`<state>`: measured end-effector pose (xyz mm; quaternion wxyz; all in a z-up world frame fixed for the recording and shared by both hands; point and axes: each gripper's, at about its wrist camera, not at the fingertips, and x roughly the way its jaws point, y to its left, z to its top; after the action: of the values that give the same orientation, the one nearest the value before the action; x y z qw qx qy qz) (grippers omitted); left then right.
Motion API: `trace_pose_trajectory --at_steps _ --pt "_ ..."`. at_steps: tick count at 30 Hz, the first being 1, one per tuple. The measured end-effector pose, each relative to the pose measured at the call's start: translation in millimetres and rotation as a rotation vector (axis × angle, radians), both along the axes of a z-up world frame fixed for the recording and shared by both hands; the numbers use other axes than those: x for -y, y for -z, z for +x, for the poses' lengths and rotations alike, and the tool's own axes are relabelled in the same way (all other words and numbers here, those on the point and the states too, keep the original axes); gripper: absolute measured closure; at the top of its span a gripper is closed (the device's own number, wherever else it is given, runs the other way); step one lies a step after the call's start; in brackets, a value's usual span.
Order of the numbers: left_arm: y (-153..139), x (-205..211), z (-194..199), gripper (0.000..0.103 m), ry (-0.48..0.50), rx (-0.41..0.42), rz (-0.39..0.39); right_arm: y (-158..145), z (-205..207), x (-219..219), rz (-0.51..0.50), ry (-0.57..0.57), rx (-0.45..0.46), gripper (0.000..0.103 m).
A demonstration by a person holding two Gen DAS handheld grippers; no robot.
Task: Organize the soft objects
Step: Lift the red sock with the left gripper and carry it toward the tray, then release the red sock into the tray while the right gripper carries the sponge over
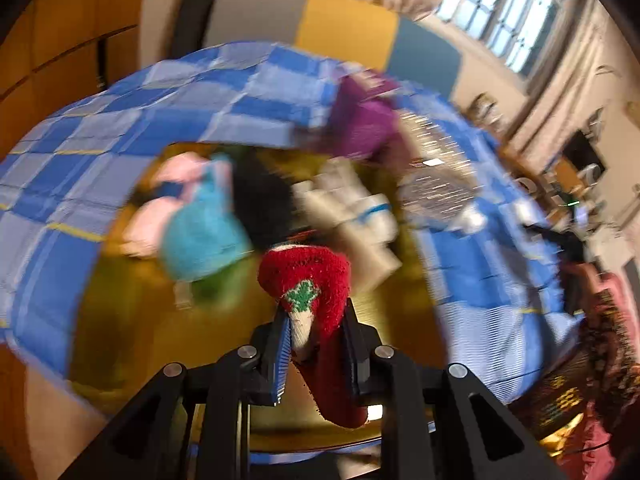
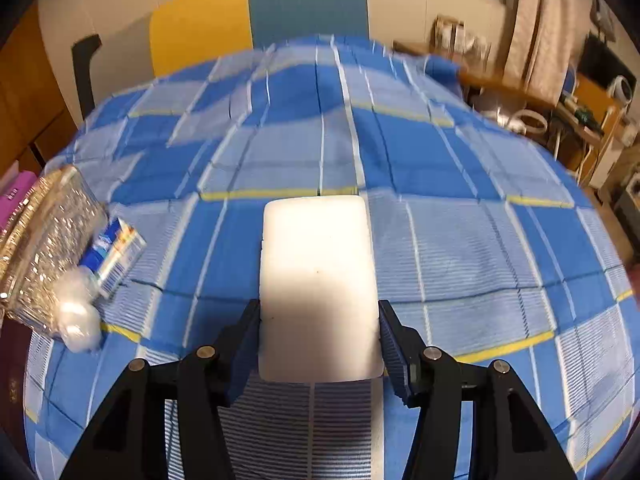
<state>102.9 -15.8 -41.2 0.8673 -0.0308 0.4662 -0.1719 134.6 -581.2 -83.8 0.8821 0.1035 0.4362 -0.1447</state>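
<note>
My left gripper (image 1: 314,332) is shut on a red fuzzy sock (image 1: 308,280) with a green leaf mark, held above a yellow-brown bin (image 1: 132,320). The bin holds a light blue soft item (image 1: 200,236), pink items (image 1: 160,216), a black item (image 1: 260,204) and white items (image 1: 352,208); the view is blurred. A purple soft item (image 1: 364,116) lies on the cloth beyond the bin. My right gripper (image 2: 320,340) is shut on a white sponge block (image 2: 318,284), which it holds over the blue checked cloth (image 2: 440,240).
A glittery clear container (image 2: 44,236), a blue-white packet (image 2: 114,256) and a white soft ball (image 2: 78,320) lie at the left in the right wrist view. A yellow and a teal chair back (image 2: 308,4) stand behind the table. Shelves and clutter are at the right.
</note>
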Motion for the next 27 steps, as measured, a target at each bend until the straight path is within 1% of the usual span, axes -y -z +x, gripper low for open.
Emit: trace_pose_trajectory --at_steps 1,2,4,6,7,9,11,13,15,17,18,19,21,23,24,25,27 --pt "2.5 -7.4 2.2 0.082 -0.015 -0.005 0.024 -4.0 -1.7 -1.4 -0.010 0.000 0.020 0.046" --pt "7.8 -18.5 7.7 0.082 -0.029 -0.027 0.059 -8.1 -3.3 -2.9 -0.019 -0.003 0.041 0.046" --pt "14.9 -36.0 14.3 0.082 -0.067 -0.062 0.094 -14.7 -5.6 -6.2 -0.044 -0.006 0.070 0.046" --pt "24.5 -47.8 21.5 0.081 -0.089 -0.104 0.118 -19.7 -7.5 -10.0 -0.060 0.000 0.084 0.046" --pt "28.7 -54.8 25.3 0.081 -0.115 -0.115 0.125 -22.3 -9.4 -11.6 -0.057 0.004 0.094 0.046" --pt "33.9 -62.0 30.6 0.081 -0.125 -0.125 0.129 -28.6 -14.3 -17.4 -0.041 0.011 0.117 0.046" --pt "38.3 -64.8 37.6 0.081 -0.130 -0.118 0.169 -35.6 -20.0 -28.5 -0.020 0.003 0.137 0.046" --pt "43.0 -67.1 43.0 0.081 -0.120 -0.121 0.185 -42.0 -25.4 -42.0 -0.011 -0.015 0.145 0.046" --pt "48.6 -66.1 51.2 0.080 -0.113 -0.120 0.237 -48.8 -32.3 -57.5 -0.003 -0.040 0.158 0.046" --pt "52.1 -63.8 56.4 0.077 -0.099 -0.119 0.275 -55.4 -39.1 -72.3 0.004 -0.062 0.166 0.046" --pt "53.2 -63.2 56.8 0.074 -0.098 -0.113 0.302 -58.5 -42.5 -79.4 0.009 -0.074 0.171 0.046" --pt "52.8 -62.9 55.3 0.069 -0.101 -0.104 0.326 -61.3 -45.9 -86.6 0.012 -0.085 0.175 0.046" --pt "50.1 -61.0 53.8 0.066 -0.104 -0.069 0.369 -67.0 -52.6 -102.9 0.017 -0.108 0.181 0.046" --pt "43.7 -61.5 50.1 0.061 -0.102 -0.035 0.350 -70.2 -57.3 -114.8 0.028 -0.130 0.188 0.046" --pt "41.1 -62.5 49.3 0.057 -0.104 -0.025 0.346 -71.9 -59.6 -122.6 0.030 -0.142 0.192 0.046" --pt "37.4 -63.9 47.9 0.056 -0.112 -0.011 0.338 -73.1 -60.7 -129.3 0.030 -0.152 0.193 0.046" --pt "27.1 -69.6 44.2 0.056 -0.131 0.017 0.280 -75.7 -62.6 -145.6 0.033 -0.180 0.192 0.046"
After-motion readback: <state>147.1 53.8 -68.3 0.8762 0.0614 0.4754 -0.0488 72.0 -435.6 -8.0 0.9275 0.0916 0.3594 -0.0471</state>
